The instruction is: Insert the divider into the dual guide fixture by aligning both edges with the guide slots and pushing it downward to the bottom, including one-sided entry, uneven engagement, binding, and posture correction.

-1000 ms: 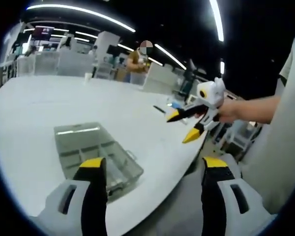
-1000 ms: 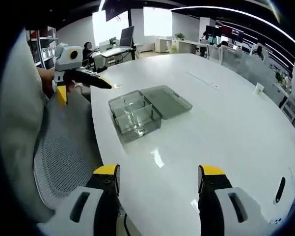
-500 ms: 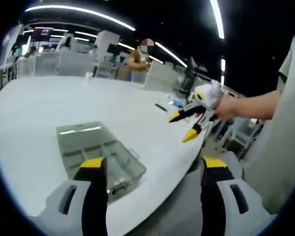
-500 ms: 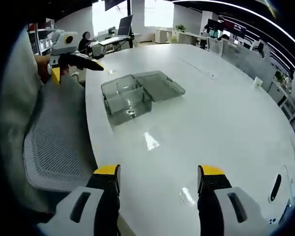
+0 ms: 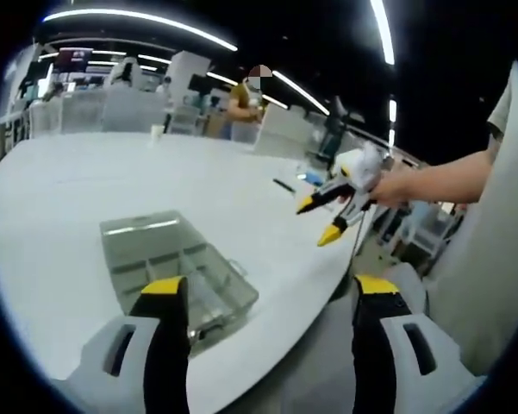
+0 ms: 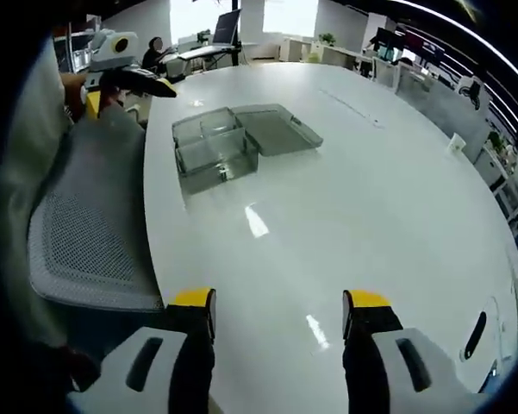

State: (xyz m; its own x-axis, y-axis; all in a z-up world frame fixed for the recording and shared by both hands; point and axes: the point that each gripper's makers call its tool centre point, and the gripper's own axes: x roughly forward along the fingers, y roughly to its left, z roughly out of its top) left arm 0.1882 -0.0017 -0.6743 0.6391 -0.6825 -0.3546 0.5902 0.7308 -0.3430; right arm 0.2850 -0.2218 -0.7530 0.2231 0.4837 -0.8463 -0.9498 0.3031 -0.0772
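Left gripper (image 5: 263, 297) hangs wide apart over the clear compartment box (image 5: 177, 272) near the white table (image 5: 60, 190) edge. The right gripper view adds the grey mesh chair (image 6: 86, 250) beside the table; right gripper (image 6: 276, 310) spread wide, nothing held, well apart from the box.
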